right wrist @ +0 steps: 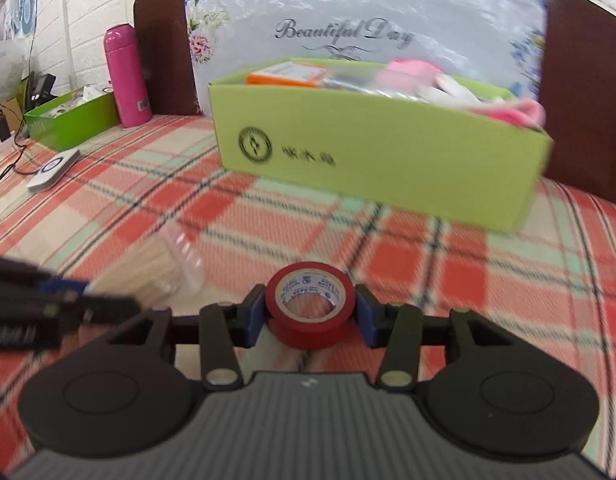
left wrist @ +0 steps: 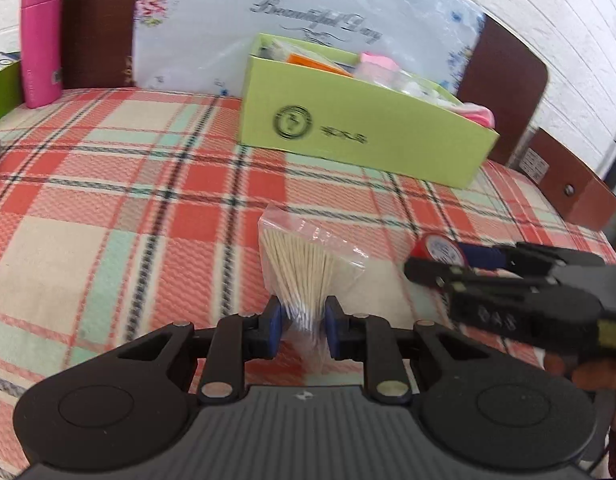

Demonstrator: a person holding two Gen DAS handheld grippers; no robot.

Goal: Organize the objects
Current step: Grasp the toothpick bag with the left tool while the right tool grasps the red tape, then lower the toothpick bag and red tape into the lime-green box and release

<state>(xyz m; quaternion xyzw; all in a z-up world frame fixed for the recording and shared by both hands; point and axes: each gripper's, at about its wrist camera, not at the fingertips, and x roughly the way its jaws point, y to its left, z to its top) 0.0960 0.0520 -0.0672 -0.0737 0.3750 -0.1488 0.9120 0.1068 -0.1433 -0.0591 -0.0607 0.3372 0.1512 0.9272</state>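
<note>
Left tongs (left wrist: 302, 322): clenched on the clear plastic bag of cotton swabs (left wrist: 306, 268).
Right tongs (right wrist: 311, 316): pads touching the red roll of tape (right wrist: 309, 304) (it lies on the plaid bedspread (right wrist: 387, 248)).
Advice: grip squarely, lift both clear, lower into the light-green cardboard box (right wrist: 371, 152).

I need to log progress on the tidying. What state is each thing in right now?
Left gripper: shut on the bag of sticks.
Right gripper: pads against the red tape roll.
Green box: open, already holding items.
Pink bottle: upright, capped.
Second green box: open, holding items.
</note>
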